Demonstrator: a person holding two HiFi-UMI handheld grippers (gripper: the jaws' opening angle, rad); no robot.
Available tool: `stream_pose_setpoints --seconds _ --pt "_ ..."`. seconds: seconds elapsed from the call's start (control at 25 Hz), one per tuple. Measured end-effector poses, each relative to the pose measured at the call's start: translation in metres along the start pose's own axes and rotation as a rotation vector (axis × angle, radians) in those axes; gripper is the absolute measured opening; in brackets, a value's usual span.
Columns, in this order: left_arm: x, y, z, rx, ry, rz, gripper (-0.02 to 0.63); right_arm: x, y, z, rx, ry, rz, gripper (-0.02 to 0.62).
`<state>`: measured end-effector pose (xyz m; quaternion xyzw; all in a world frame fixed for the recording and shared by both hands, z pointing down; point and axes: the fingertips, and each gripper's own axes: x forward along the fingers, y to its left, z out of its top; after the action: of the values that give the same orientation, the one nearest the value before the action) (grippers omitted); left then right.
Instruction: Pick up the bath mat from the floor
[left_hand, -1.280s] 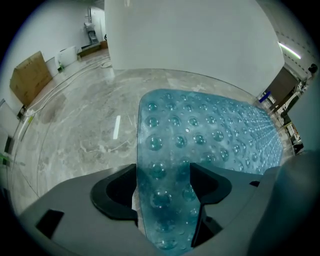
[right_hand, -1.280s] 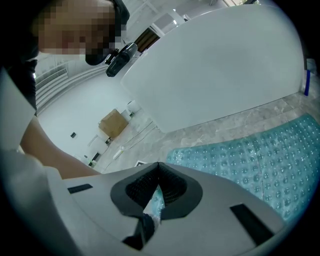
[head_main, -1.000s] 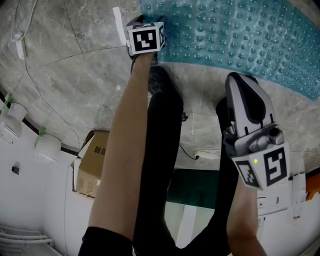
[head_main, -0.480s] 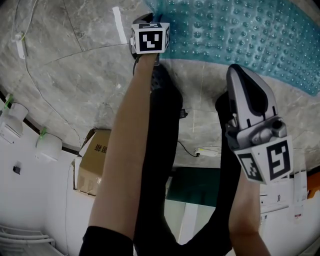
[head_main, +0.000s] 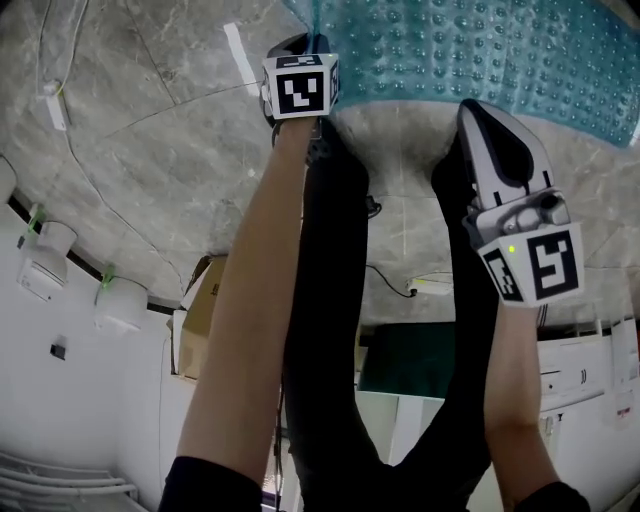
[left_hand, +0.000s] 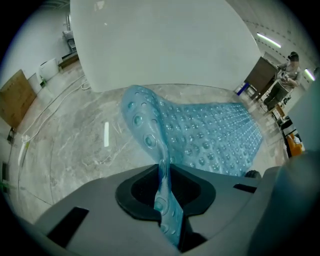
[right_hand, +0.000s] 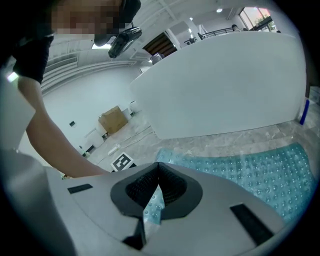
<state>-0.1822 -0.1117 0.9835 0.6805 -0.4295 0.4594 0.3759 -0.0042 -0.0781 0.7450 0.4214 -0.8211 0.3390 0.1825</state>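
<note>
The teal, bumpy bath mat (head_main: 480, 50) lies on the marble floor at the top of the head view. My left gripper (head_main: 298, 60) points steeply down at the mat's near left corner. Its jaws have just been closing, and in the left gripper view they pinch a raised fold of the bath mat (left_hand: 150, 135); the left gripper (left_hand: 163, 172) holds that corner up off the floor. My right gripper (head_main: 482, 115) reaches the mat's near edge. In the right gripper view the right gripper (right_hand: 155, 192) is shut on a flap of the bath mat (right_hand: 235, 170).
A large white tub-like body (left_hand: 165, 45) stands just beyond the mat. The person's legs in black trousers (head_main: 330, 300) stand between the two arms. A cardboard box (head_main: 200, 320) and white fixtures sit at the left, and a thin cable (head_main: 120, 230) runs over the floor.
The left gripper's corner of the mat has come up off the floor into a fold. The right gripper has moved up the picture to the mat's near edge.
</note>
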Motion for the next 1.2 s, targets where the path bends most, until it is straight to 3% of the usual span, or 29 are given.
stream_pose_setpoints --seconds 0.16,0.36,0.6,0.84,1.0,1.2 --pt "-0.038 -0.031 0.010 0.008 0.007 -0.047 0.057 -0.028 0.005 0.019 -0.012 -0.009 -0.023 0.012" --pt "-0.086 -0.070 0.024 -0.004 0.011 -0.089 0.051 -0.071 0.012 0.075 -0.024 -0.054 -0.043 0.012" --pt "-0.131 -0.121 0.053 -0.057 0.008 -0.192 0.044 -0.117 0.013 0.123 -0.034 -0.099 -0.071 0.012" --pt "-0.202 -0.188 0.094 0.027 -0.005 -0.294 0.041 -0.178 0.024 0.167 -0.058 -0.122 -0.092 0.012" --pt "-0.251 -0.223 0.124 0.107 -0.061 -0.350 0.040 -0.223 0.021 0.198 -0.055 -0.161 -0.135 0.012" --pt "-0.305 -0.249 0.158 0.135 -0.122 -0.386 0.040 -0.274 0.018 0.224 -0.069 -0.190 -0.194 0.012"
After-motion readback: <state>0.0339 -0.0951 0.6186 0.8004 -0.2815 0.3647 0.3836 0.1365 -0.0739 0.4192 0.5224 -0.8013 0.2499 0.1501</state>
